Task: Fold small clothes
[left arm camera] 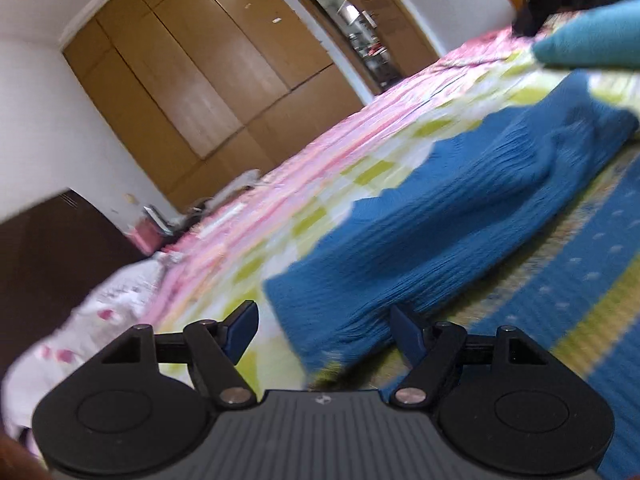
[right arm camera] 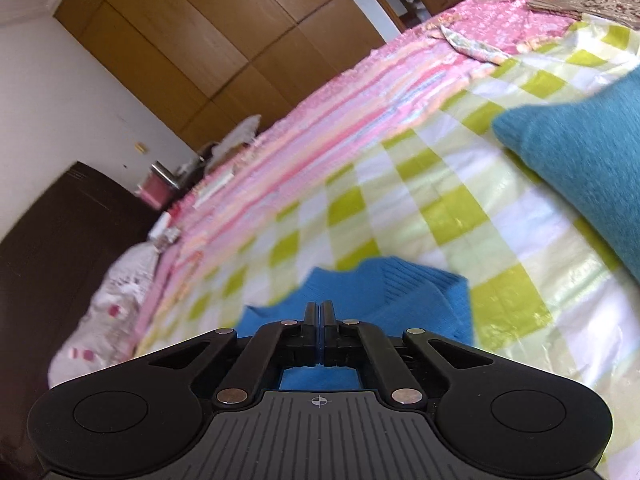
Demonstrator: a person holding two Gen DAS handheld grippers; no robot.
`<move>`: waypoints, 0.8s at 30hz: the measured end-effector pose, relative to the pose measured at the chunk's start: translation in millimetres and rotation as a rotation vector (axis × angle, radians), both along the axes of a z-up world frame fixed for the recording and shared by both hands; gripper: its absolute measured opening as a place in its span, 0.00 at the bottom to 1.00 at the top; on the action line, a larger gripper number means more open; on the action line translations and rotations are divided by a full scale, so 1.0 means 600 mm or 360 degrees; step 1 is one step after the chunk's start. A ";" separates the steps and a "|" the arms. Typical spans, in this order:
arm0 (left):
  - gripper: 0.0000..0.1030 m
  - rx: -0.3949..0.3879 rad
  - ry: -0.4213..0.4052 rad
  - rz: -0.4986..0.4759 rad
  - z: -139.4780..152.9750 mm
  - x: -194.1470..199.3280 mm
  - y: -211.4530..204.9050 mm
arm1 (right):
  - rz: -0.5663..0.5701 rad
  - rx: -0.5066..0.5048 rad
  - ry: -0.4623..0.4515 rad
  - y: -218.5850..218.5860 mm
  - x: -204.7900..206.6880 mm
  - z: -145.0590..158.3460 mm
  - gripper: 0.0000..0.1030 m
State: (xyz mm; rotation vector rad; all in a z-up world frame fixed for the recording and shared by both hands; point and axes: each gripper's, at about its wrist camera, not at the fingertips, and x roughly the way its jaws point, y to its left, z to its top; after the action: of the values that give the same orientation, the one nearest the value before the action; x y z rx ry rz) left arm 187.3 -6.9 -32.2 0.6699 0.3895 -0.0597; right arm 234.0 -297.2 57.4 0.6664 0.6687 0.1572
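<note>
Left wrist view: my left gripper [left arm camera: 324, 330] has its jaws spread wide, nothing between the pads. The near edge of the blue knit [left arm camera: 440, 216] lies just ahead of the fingertips, rumpled, on the checked sheet [left arm camera: 360, 172]. A teal cushion [left arm camera: 592, 40] sits at the upper right. A wooden wardrobe [left arm camera: 192, 80] stands behind the bed. The picture is blurred.

Right wrist view: my right gripper [right arm camera: 319, 314] has its jaws fully together. The blue knit [right arm camera: 384, 288] lies right under and ahead of the fingertips; I cannot tell whether any fabric is pinched between them. The teal cushion [right arm camera: 580, 160] lies to the right, apart from the knit, on the checked sheet [right arm camera: 400, 200].
</note>
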 end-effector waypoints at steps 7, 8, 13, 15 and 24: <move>0.64 -0.0111 -0.0090 0.0349 0.029 0.037 0.054 | 0.0011 -0.0194 -0.0019 0.010 -0.010 0.009 0.08; 0.61 -0.0140 -0.0061 0.0403 0.030 0.045 0.069 | 0.0004 -0.0220 0.0008 0.009 -0.013 -0.002 0.09; 0.60 -0.0404 0.0013 0.0354 0.046 0.016 0.108 | -0.0015 -0.0144 0.0186 -0.012 -0.036 -0.061 0.32; 0.67 -0.0392 0.0005 0.0253 0.039 -0.007 0.098 | -0.0015 -0.0124 0.0215 -0.013 -0.036 -0.076 0.37; 0.72 -0.0043 0.0018 -0.0129 -0.005 -0.035 0.015 | 0.0008 -0.0123 0.0199 0.008 0.004 -0.085 0.23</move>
State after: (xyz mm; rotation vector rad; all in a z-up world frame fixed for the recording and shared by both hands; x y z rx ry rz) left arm 166.4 2.2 -35.4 0.6591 0.3717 -0.1457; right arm 236.6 -292.5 6.6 0.6041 0.7926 0.0942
